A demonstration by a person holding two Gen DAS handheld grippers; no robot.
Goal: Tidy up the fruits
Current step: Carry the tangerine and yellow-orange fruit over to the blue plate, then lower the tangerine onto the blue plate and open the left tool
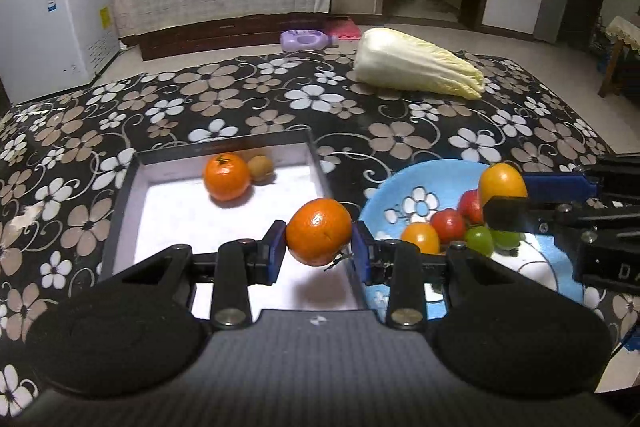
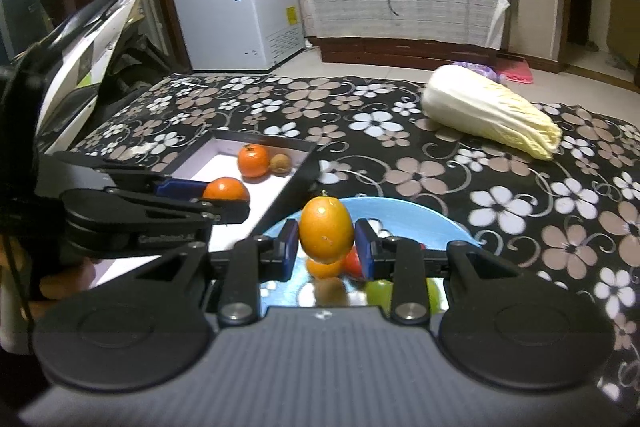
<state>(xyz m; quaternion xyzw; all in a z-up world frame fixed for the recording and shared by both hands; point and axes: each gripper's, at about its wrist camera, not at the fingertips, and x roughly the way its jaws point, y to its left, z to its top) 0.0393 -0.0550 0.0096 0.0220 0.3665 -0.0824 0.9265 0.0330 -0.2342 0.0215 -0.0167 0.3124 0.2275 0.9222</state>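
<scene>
My left gripper [image 1: 319, 243] is shut on an orange tangerine [image 1: 319, 237] and holds it above the right edge of a black-rimmed white tray [image 1: 176, 211]. In the tray lie another tangerine [image 1: 226, 177] and a small brown fruit [image 1: 260, 168]. My right gripper [image 2: 326, 241] is shut on a yellow-orange oval fruit [image 2: 326, 231] above a blue flowered plate [image 1: 404, 183]. The plate holds red [image 1: 448, 225], orange [image 1: 420, 237] and green [image 1: 479, 239] small fruits. The right gripper also shows in the left wrist view [image 1: 506, 197], and the left gripper in the right wrist view [image 2: 224, 197].
A napa cabbage [image 1: 416, 67] lies at the far right of the flowered tablecloth [image 1: 240, 99]. A purple bottle [image 1: 306, 39] lies on the floor beyond the table. A white freezer [image 1: 52, 23] stands to the left.
</scene>
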